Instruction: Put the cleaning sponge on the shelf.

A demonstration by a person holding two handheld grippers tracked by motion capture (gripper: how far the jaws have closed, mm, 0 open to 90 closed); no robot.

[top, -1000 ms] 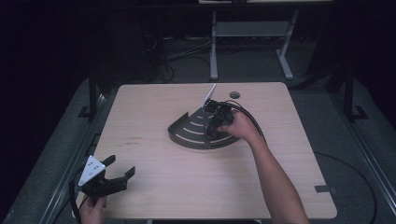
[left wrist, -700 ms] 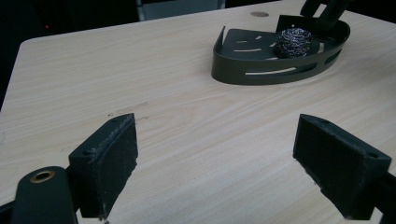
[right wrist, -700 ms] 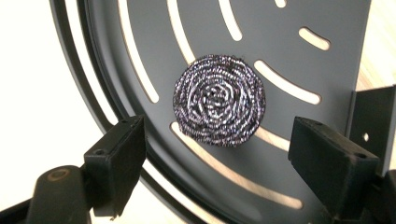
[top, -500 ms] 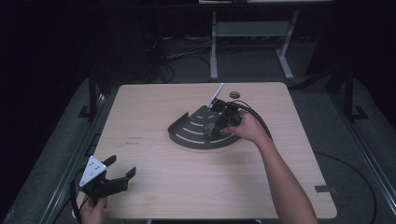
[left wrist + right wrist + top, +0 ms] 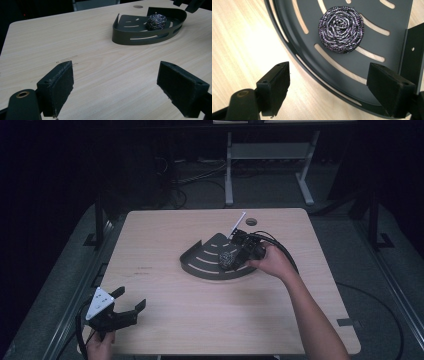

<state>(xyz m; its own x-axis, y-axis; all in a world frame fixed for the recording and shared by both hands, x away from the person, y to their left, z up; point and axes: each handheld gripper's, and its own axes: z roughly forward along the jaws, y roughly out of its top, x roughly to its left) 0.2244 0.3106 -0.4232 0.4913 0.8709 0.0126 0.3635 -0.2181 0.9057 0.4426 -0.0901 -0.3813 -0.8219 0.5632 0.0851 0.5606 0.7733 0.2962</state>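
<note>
Scourer [image 5: 341, 29] lies loose in dark slotted tray [image 5: 200, 262], mid-surface. Risk: right gripper [image 5: 240, 251] hangs just above with fingers [image 5: 390, 91] apart and empty; low pass could clip tray rim, shove tray, roll scourer. Left gripper [image 5: 120, 312] rests at near-left corner, fingers [image 5: 56, 86] apart, aimed toward tray.

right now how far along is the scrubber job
Done, it seems: the round steel-wool scouring pad lies in the dark slotted quarter-round metal tray on the light wooden table. In hand: the right tool hangs open above the tray's curved rim, nothing between its jaws. The left tool rests open at the table's near corner, apart from the tray. What is left, if anything, is only drawing the right tool away.
</note>
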